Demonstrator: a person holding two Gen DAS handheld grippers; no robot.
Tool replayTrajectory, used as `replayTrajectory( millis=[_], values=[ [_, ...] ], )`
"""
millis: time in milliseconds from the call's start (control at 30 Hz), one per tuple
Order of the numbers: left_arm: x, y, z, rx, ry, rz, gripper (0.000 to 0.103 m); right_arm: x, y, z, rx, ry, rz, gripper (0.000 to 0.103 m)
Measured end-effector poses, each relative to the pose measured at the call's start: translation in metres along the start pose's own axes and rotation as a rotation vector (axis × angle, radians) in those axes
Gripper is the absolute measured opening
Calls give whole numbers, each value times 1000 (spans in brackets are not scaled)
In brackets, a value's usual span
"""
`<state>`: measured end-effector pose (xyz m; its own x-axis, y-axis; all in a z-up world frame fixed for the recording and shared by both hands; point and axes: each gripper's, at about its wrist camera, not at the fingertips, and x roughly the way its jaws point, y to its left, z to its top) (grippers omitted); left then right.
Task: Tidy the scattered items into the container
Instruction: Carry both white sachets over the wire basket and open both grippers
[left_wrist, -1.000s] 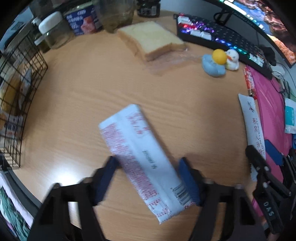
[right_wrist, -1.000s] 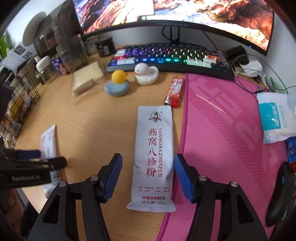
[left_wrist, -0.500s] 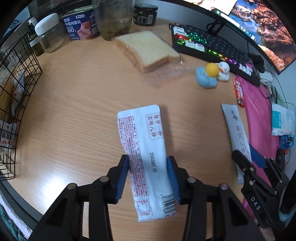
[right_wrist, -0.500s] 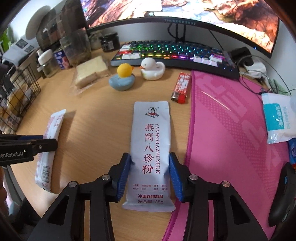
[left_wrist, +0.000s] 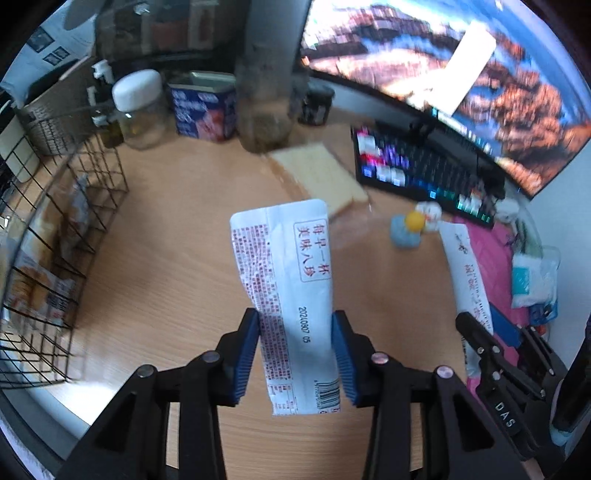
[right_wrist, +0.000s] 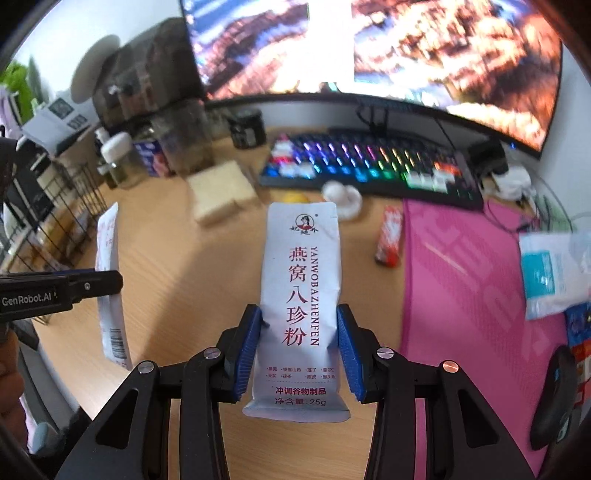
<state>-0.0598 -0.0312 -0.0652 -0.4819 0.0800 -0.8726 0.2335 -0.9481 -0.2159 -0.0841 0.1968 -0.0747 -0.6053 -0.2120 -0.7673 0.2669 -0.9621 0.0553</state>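
Note:
My left gripper (left_wrist: 295, 314) holds a white packet with red print (left_wrist: 284, 258) by its lower half, and the jaws are still closing on it. The packet hangs above the wooden desk (left_wrist: 177, 266). In the right wrist view, this packet (right_wrist: 109, 266) and the left gripper (right_wrist: 107, 282) appear at the left. My right gripper (right_wrist: 299, 310) is shut on a second white packet with large red characters (right_wrist: 301, 266), also lifted off the desk. The right gripper (left_wrist: 480, 332) and its packet (left_wrist: 465, 266) show at the right of the left wrist view. A black wire basket (left_wrist: 92, 192) stands at the left.
The basket (right_wrist: 70, 221) holds several wrapped items. Bagged bread (left_wrist: 321, 177), duck toys (left_wrist: 410, 229), a lit keyboard (right_wrist: 369, 166), a red lighter (right_wrist: 389, 236), a pink mat (right_wrist: 461, 277) and a blue-white pouch (right_wrist: 546, 273) lie around. Jars and a tin (left_wrist: 199, 110) line the back.
Both grippers closed on their packets and lifted them off the desk. Both views now tilt up, showing more of the monitor.

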Motion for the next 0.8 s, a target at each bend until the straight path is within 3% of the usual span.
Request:
replayTrajectory(
  millis=[233, 433, 600, 800],
  values=[
    [-50, 36, 31, -36, -152, 9, 45, -16, 67, 37, -83, -88, 59, 43],
    [-116, 100, 50, -104, -296, 41, 45, -29, 148, 79, -169, -179, 154, 43],
    [-151, 165, 48, -187, -343, 104, 45, -35, 236, 103, -262, -219, 289, 43],
    [-170, 233, 32, -275, -345, 170, 45, -20, 332, 107, -354, -194, 402, 43]
  ],
)
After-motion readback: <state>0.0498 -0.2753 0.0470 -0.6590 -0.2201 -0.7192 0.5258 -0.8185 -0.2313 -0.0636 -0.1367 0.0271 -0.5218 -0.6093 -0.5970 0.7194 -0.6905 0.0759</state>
